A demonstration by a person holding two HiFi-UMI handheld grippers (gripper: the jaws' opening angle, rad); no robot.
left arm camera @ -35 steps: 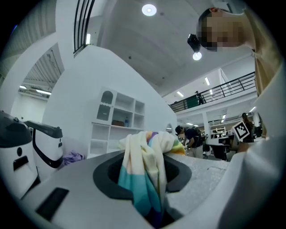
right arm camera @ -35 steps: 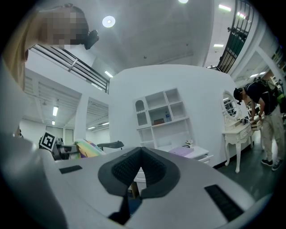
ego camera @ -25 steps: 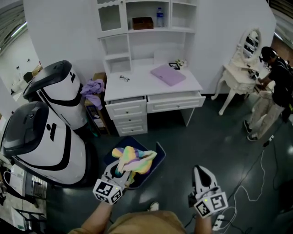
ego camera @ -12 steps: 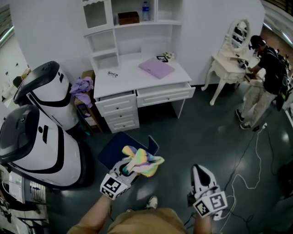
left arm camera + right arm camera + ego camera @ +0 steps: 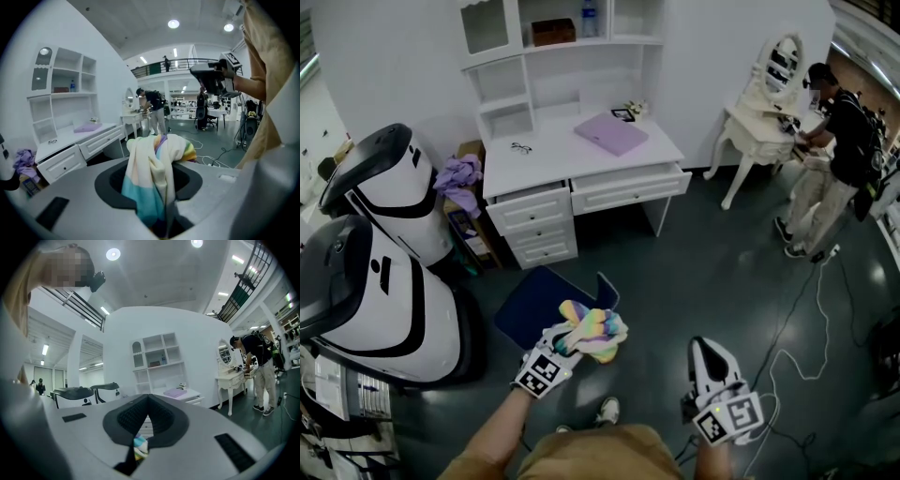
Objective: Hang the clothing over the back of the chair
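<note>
1. Clothing (image 5: 592,330): soft bunched fabric in pastel stripes of cream, yellow, teal, pink and purple.
2. It is crumpled in a loose wad, not spread out. One fold stands upright and the top flops over to the right in the left gripper view (image 5: 157,176).
3. It sits between the jaws of the left claw (image 5: 564,339), pinched low down. The jaws are opening.
4. The clothing hangs above the chair's near right corner, just beside the back. Can't tell if it touches.
5. Chair (image 5: 534,307): dark blue, upright, seen from above, with a flat seat and a short back (image 5: 607,287) at the right edge.
6. The chair stands on the dark floor (image 5: 703,272), near the front of the white worktop (image 5: 572,159).
7. The back is bare and nothing is draped over it.
</note>
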